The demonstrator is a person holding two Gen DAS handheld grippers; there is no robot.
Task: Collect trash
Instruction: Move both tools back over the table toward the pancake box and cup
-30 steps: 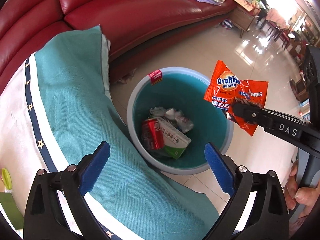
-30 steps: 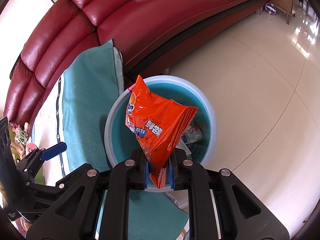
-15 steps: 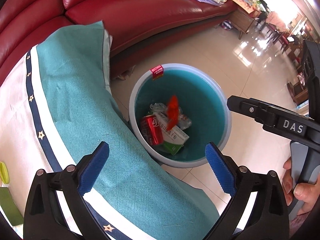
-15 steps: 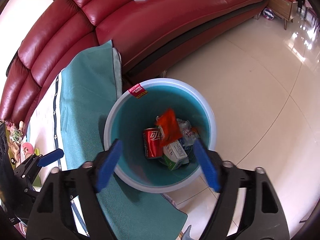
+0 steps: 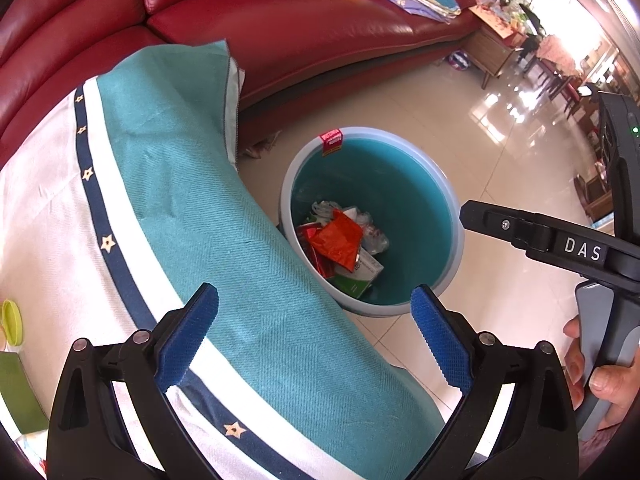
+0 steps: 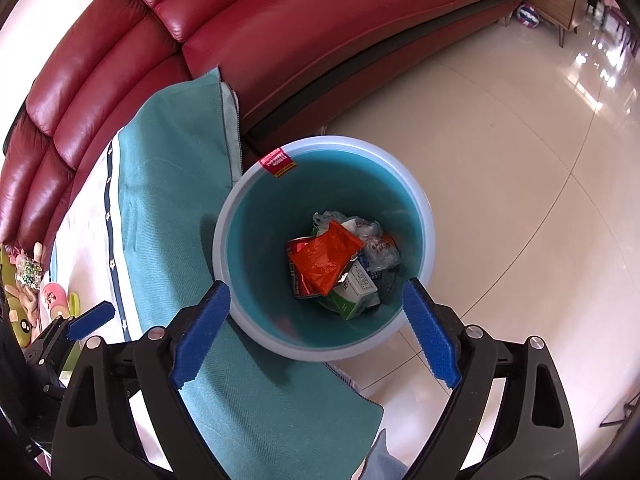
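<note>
Right wrist view: my right gripper (image 6: 314,332) hangs above the bin (image 6: 424,248), jaws spread wide, gripping nothing. The orange wrapper (image 6: 324,260) lies inside on the can and carton. My left gripper (image 5: 314,330) is likewise spread and unloaded. This item is deposited; any remaining trash is not identifiable.

A glossy red leather sofa (image 6: 280,40) and polished floor tiles (image 6: 520,160) are seen; the bin (image 6: 420,208) is smooth plastic, the tablecloth (image 5: 224,216) woven cloth, the orange wrapper (image 6: 324,260) shiny, crinkled foil.
</note>
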